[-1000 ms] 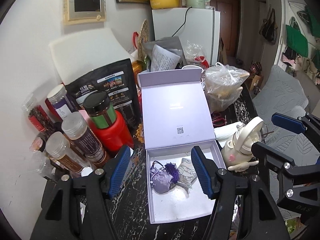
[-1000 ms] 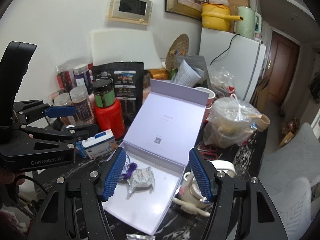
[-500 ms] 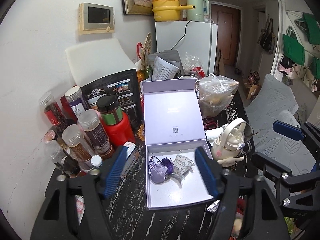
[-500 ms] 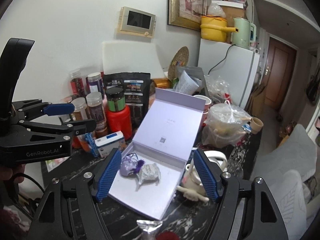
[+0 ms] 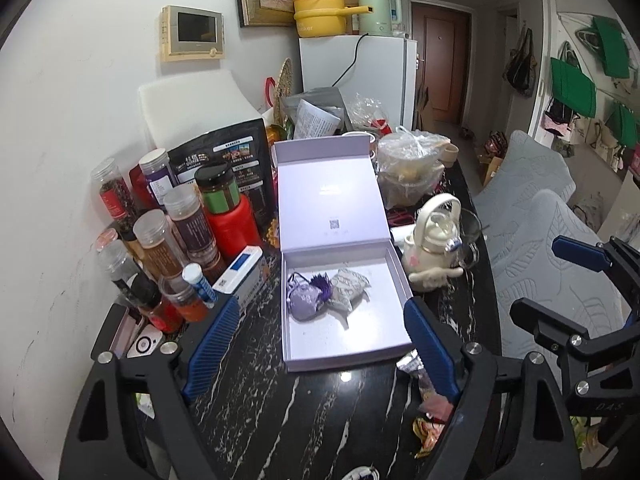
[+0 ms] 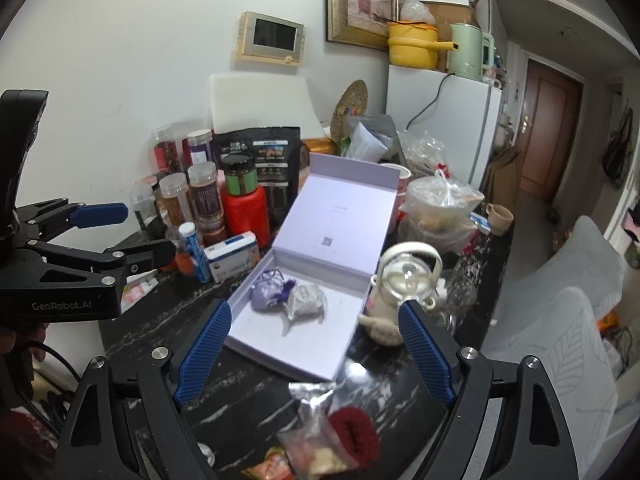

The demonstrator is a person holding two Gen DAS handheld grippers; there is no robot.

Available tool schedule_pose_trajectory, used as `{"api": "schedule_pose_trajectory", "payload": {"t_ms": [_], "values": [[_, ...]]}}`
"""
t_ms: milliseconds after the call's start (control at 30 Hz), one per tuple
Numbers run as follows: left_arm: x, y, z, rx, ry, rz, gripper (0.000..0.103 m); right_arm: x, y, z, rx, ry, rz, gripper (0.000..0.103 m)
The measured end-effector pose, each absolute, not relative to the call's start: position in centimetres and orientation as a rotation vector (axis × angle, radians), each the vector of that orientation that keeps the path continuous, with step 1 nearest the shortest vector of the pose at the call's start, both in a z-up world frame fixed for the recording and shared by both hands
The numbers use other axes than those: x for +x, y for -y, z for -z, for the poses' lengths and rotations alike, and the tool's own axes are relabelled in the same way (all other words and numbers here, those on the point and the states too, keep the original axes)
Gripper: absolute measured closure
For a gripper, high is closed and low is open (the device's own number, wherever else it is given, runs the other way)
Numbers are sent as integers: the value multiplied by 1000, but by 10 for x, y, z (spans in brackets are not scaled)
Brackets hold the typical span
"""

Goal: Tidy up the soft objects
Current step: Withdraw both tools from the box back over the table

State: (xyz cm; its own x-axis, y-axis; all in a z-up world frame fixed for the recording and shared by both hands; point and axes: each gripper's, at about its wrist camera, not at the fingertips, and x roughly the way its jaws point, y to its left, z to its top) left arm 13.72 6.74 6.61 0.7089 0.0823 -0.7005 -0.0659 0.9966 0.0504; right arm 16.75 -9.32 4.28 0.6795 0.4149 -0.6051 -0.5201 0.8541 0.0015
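Note:
An open lavender box [image 5: 384,354] sits on the black marble table, its lid standing up behind it. Inside lie a purple sachet [image 5: 303,301] and a grey patterned sachet [image 5: 347,285], side by side; both also show in the right wrist view, the purple sachet [image 6: 265,293] left of the grey sachet [image 6: 305,301]. My left gripper [image 5: 320,350] is open and empty, in front of the box. My right gripper [image 6: 314,354] is open and empty, above the box's near edge. A dark red soft ring [image 6: 354,432] and clear packets [image 6: 314,440] lie near the table front.
Jars and a red canister [image 5: 234,226] crowd the left, with a blue-white carton [image 5: 240,276] beside the box. A white teapot [image 5: 434,242] stands right of the box, a plastic bag [image 5: 410,168] behind it. Grey cushions [image 5: 540,216] lie beyond the table's right edge.
Both grippers have pulled back and up from the box, so more of the table front shows. The sachets stay in the box.

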Motion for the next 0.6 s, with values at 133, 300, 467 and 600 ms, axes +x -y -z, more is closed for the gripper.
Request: {"api": "schedule_pose_trajectory", "payload": {"t_ms": [133,300,467,600], "values": [[118,-61,-61,21,-784,-71,3,151,100,-37,-168,-661,-525,11],[94,-53,-49,22,-814,-61,3,128,106,-28,-167,-685,-515,10],[76,-51,-31,-3,-860,-48,3,109,111,-17,-150,-716,-507,8],[61,-45,-16,29,-882,-52,3,95,113,-4,-146,-752,-501,8]]}}
